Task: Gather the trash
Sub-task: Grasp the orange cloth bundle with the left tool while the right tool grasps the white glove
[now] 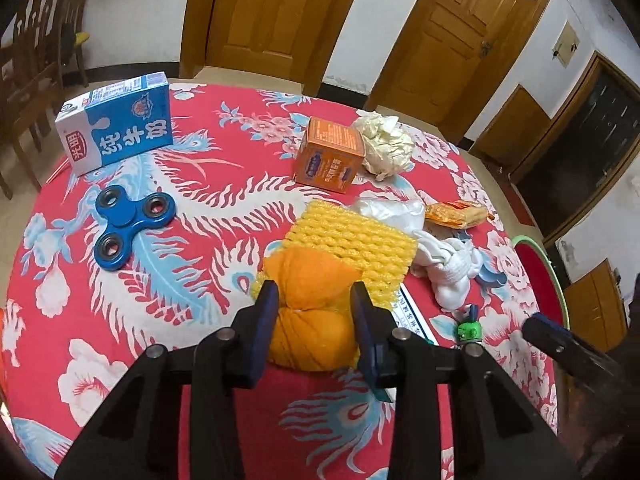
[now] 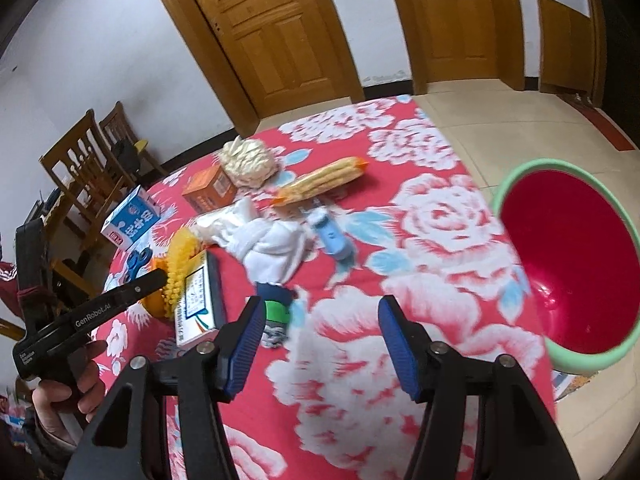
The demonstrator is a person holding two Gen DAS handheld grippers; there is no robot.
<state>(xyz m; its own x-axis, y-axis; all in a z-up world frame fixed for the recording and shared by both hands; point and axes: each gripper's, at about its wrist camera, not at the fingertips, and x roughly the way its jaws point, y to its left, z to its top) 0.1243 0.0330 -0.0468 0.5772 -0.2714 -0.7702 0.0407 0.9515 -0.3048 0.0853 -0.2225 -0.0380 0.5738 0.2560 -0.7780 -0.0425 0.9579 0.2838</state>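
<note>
My left gripper (image 1: 314, 312) is closed around an orange peel (image 1: 310, 316) that lies on the red flowered tablecloth (image 1: 200, 208), against a yellow foam fruit net (image 1: 352, 244). It also shows at the left of the right wrist view (image 2: 156, 280). My right gripper (image 2: 322, 328) is open and empty above the cloth, with a red bin with a green rim (image 2: 568, 264) to its right. Other trash on the table: a crumpled cream paper ball (image 1: 384, 144), white tissue (image 1: 448, 268), a snack wrapper (image 1: 456, 214) and an orange carton (image 1: 328, 156).
A blue-and-white milk carton (image 1: 116, 120) and a blue fidget spinner (image 1: 128, 224) lie at the left. A small green toy (image 1: 468, 330), a flat white box (image 2: 198, 300) and a light-blue toy (image 2: 332, 236) lie mid-table. Wooden chairs (image 2: 88, 168) stand beyond the table's far edge.
</note>
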